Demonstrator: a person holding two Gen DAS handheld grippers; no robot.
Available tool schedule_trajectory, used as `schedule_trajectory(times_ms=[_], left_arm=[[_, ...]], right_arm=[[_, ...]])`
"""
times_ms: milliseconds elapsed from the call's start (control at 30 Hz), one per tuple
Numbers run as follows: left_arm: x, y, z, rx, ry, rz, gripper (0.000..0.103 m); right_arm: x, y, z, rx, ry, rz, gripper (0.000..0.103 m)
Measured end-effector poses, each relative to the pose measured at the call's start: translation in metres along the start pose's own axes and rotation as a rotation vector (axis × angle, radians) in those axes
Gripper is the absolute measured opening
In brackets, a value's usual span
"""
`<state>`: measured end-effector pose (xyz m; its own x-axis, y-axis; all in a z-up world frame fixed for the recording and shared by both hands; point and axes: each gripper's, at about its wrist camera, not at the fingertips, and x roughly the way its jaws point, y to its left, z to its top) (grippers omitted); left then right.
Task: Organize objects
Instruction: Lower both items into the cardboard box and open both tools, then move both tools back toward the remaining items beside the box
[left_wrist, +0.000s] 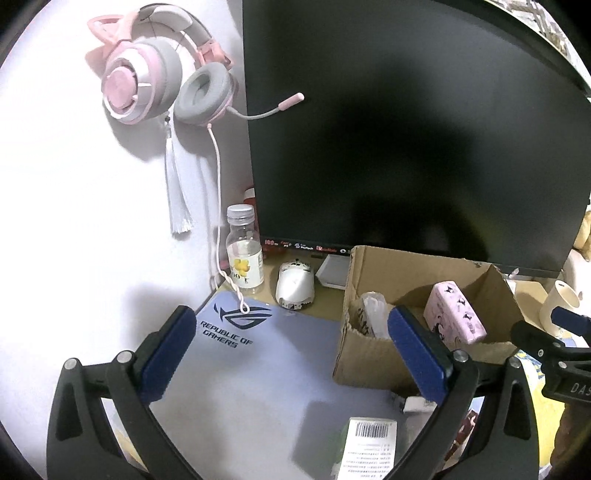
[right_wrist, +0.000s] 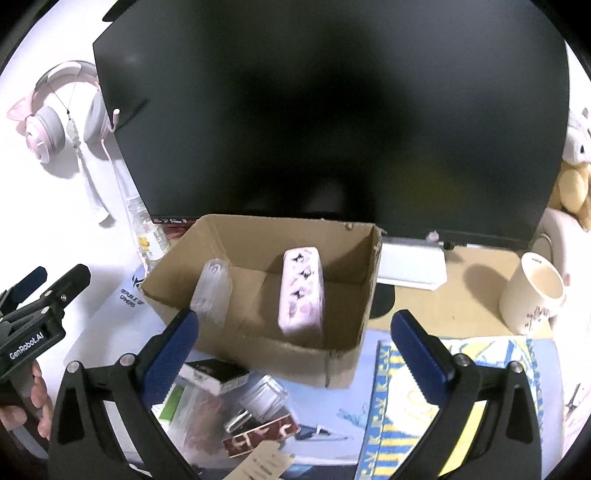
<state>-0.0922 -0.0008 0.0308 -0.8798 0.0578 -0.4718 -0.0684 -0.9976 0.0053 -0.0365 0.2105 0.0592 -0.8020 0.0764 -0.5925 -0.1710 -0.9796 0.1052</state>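
Open brown cardboard box (right_wrist: 343, 354) sits on the desk in front of the dark monitor (right_wrist: 332, 110). Inside it: a pink rectangular case printed with small dark figures (right_wrist: 302, 291), propped on end against the box floor, and a clear crinkled plastic packet (right_wrist: 212, 291) leaning at the left wall. So two items appear stowed; sorting looks partly done. Left outside, just in front of the box: a small black-and-white carton (right_wrist: 218, 374), a clear squat jar with a pale lid (right_wrist: 263, 398), a dark red flat bar with white markings (right_wrist: 260, 434), a white box with a barcode label (left_wrist: 369, 446). A cream mug (right_wrist: 532, 299), white computer mouse (left_wrist: 295, 288) and clear bottle with a yellow flower label (left_wrist: 245, 258) also stand loose on the desk; whether they belong in the box cannot be told. Left gripper (left_wrist: 291, 347) spread wide, nothing between its blue pads. Right gripper (right_wrist: 295, 343) likewise wide and empty, hovering near the front edge of the box. Judged next: pick from the loose pile.
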Motion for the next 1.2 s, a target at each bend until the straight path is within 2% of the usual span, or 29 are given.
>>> schedule_trajectory(times_ms=[233,533,733,1000,1200], left_arm=[[-0.009,0.004,-0.010,0.026,-0.015,0.030,0.103],[-0.012,0.008,-0.024,0.021,0.002,0.015,0.103],[-0.014,0.014,-0.036,0.008,0.008,0.013,0.103],[-0.013,0.009,-0.046,0.030,0.004,0.048,0.103],[-0.015,0.001,-0.052,0.038,0.015,0.044,0.103]], right_arm=[[-0.007,0.012,-0.012,-0.036,-0.022,0.006,0.103],[-0.008,0.018,-0.027,-0.056,0.025,-0.007,0.103],[-0.010,0.016,-0.039,-0.043,0.062,0.014,0.103],[-0.004,0.015,-0.052,-0.062,0.102,-0.010,0.103],[-0.007,0.015,-0.059,-0.066,0.116,0.000,0.103]])
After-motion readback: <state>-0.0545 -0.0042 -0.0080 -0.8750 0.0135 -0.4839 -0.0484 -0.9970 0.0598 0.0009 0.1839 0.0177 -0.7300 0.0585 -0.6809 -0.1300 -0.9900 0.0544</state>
